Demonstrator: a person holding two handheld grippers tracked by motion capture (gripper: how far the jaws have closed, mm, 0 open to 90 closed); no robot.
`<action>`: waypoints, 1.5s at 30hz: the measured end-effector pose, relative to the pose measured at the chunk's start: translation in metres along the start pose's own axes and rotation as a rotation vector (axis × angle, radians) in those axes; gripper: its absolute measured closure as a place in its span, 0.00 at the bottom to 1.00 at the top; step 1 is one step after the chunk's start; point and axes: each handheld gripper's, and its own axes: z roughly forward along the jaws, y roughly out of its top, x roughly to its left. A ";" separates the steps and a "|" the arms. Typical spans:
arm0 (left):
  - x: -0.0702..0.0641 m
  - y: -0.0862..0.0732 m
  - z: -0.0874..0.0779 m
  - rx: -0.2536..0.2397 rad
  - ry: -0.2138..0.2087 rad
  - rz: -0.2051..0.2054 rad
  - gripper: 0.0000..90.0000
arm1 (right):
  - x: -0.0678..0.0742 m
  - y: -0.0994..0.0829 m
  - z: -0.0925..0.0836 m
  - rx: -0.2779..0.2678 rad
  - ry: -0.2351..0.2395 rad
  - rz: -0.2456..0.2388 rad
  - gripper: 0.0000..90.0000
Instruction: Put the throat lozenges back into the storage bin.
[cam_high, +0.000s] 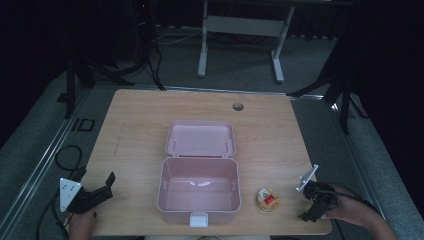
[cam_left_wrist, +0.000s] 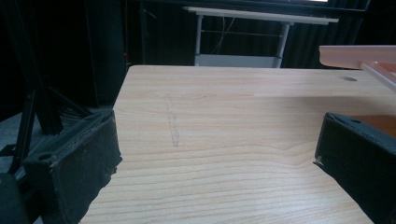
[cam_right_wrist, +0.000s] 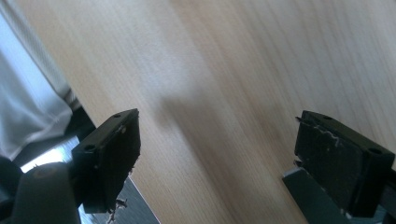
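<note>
High view — pink box (cam_high: 199, 192) lid-open, round tin (cam_high: 268, 199) beside it.

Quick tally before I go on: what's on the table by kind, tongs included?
Pink box, lid open, nothing inside: 1
Small round tin, beside the box: 1
Tongs, left tongs and right tongs, both open at the near corners: 2
Total: 4
</note>
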 end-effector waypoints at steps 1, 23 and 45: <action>0.000 0.000 0.000 0.000 0.000 0.000 0.00 | 0.001 0.002 0.000 0.005 -0.002 -0.014 0.16; 0.000 0.000 0.000 0.000 -0.005 0.000 0.00 | 0.020 0.063 0.005 0.195 0.002 -0.240 0.18; 0.000 0.000 0.000 -0.003 -0.007 -0.002 0.00 | 0.037 0.118 0.016 0.221 -0.036 -0.395 0.17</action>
